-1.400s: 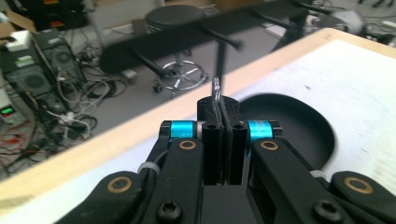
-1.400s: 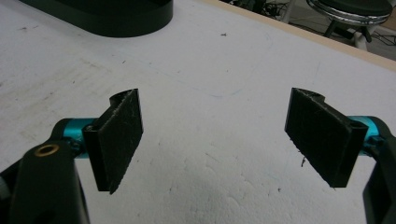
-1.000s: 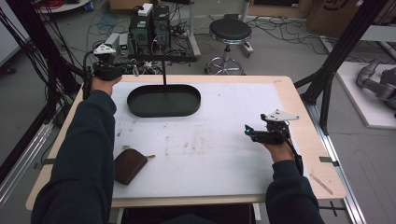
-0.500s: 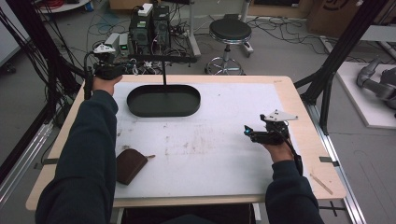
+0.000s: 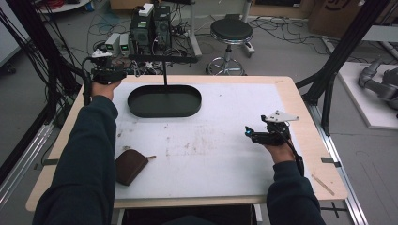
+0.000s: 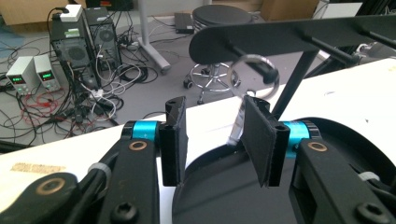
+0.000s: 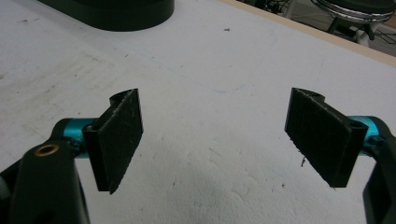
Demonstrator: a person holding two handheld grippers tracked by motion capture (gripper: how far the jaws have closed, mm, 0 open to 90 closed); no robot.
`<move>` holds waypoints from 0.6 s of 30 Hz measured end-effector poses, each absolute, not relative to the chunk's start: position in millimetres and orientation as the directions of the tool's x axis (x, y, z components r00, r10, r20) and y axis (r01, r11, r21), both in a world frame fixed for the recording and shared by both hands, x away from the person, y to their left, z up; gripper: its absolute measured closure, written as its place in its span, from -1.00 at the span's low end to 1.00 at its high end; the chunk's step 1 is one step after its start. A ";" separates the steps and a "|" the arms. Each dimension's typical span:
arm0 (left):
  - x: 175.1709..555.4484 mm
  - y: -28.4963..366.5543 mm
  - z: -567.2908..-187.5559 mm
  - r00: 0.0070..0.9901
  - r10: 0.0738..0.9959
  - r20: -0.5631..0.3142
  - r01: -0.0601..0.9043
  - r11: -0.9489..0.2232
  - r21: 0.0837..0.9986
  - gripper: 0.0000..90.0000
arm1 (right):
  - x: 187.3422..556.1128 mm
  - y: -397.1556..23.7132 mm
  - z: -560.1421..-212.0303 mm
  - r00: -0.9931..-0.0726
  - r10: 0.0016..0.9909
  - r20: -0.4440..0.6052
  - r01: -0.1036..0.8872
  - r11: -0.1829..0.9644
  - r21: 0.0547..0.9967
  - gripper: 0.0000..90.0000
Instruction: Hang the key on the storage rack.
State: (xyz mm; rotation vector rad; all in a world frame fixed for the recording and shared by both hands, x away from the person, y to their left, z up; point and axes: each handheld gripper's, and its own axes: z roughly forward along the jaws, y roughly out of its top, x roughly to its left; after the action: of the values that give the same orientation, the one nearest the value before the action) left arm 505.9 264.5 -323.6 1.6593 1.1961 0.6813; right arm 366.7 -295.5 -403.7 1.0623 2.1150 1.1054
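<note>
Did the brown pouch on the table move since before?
No. The brown pouch lies at the same spot near the table's front left edge, just as far from the black oval tray.

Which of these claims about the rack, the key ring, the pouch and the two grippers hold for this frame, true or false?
1. A key ring hangs on a peg of the black rack. True.
2. The left gripper is clamped on the ring. False: its jaws have just been opening and stand apart, with the ring's tag beside the right-hand pad and nothing pressed between them.
3. The right gripper is open over the bare white mat. True.
4. The brown pouch lies inside the black tray. False: it lies on the mat near the person's left sleeve, apart from the tray.
5. The right gripper holds the pouch. False: it holds nothing.
</note>
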 end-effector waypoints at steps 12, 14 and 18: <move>433.7 253.9 -324.7 0.420 0.900 -0.119 0.284 -0.005 0.959 -0.61 | 367.2 -293.5 -401.6 -0.563 0.821 -0.096 0.390 0.366 0.845 -0.57; 422.7 253.8 -328.0 0.436 0.892 -0.123 0.286 -0.007 0.958 -0.61 | 366.7 -293.6 -401.7 -0.564 0.820 -0.099 0.390 0.370 0.843 -0.57; 400.4 253.5 -337.4 0.463 0.877 -0.129 0.293 -0.014 0.956 -0.61 | 366.9 -292.4 -402.5 -0.564 0.820 -0.096 0.399 0.372 0.839 -0.57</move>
State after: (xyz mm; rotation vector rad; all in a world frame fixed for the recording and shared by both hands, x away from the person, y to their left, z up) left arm 400.4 253.5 -337.4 1.5649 1.0517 0.6363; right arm 366.9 -292.4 -402.5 1.0498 2.1287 1.0965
